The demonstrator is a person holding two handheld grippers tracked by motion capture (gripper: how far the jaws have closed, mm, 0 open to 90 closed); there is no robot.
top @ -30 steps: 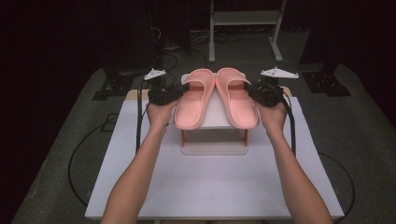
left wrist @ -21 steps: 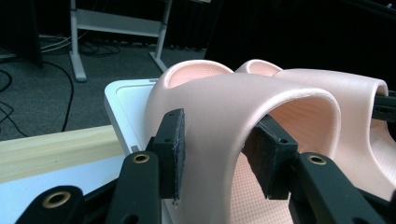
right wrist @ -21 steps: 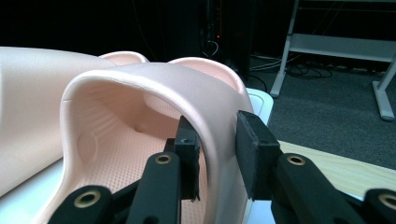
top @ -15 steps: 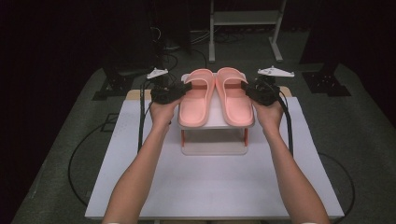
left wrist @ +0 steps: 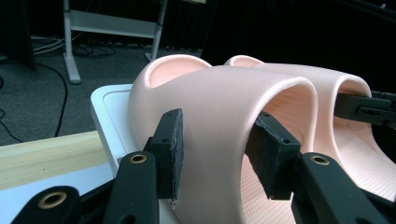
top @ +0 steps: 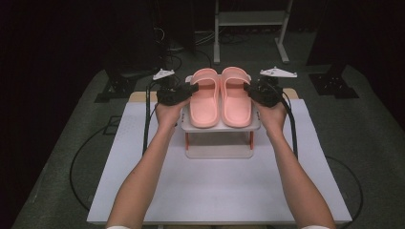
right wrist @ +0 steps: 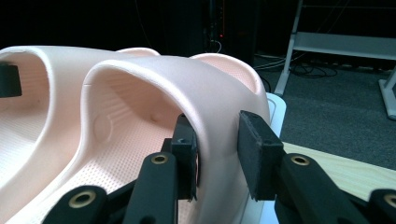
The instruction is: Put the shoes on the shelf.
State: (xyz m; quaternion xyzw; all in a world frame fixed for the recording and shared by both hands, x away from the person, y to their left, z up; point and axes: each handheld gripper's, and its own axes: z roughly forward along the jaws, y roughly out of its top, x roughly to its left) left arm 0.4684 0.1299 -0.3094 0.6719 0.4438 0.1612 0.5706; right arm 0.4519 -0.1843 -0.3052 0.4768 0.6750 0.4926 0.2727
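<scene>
Each set of tongs, left (top: 191, 88) and right (top: 248, 88), straddles a pink foam slide sandal's strap (left wrist: 233, 107), pads loosening; withdraw them sideways, leaving the pair square on the white stand (top: 219, 128).

Light falls from above onto the white table (top: 219, 191), which is bright and evenly lit, while the room around it sinks into near black. The pink slippers (top: 221, 98) show soft, matte shading with no glare. Shadows under the small stand (top: 219, 126) are faint. In both gripper views the near jaws look slightly soft and the background behind them is dim and grainy.
</scene>
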